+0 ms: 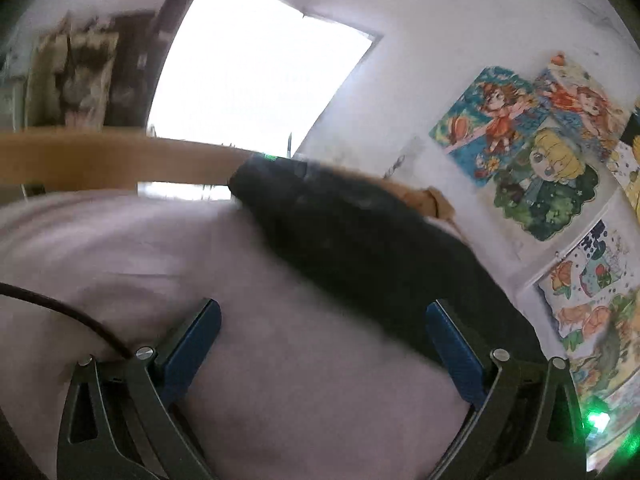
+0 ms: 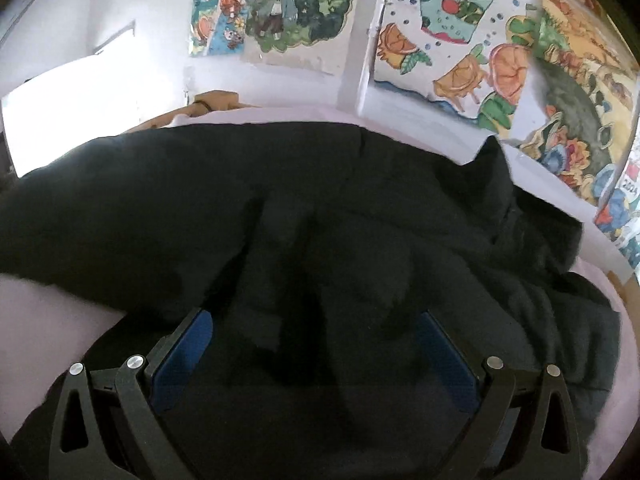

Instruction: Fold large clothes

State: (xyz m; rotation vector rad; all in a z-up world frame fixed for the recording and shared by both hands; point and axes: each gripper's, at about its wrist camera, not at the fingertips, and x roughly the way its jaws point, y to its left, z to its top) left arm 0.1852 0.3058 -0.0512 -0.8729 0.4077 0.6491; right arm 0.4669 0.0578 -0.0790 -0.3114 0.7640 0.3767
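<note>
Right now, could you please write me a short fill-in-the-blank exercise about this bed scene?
1. The rumpled garment is ____ in colour.
2. It lies on a pale ____ bedsheet.
3. The left gripper stands ____, with nothing between its blue pads.
4. Colourful cartoon ____ hang on the white wall.

Missing words: black; pink; open; posters

One black garment (image 2: 320,208), one pink sheet (image 1: 280,360), two tools (image 1: 323,340) (image 2: 316,344), several wall posters (image 2: 448,48).

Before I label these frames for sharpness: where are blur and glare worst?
Left wrist view: the black garment and pale sheet are smeared by motion, and the window is blown out white. Right wrist view: sharper, the wall posters read clearly, but the garment's folds sink into shadow; both views bend at the edges.
</note>
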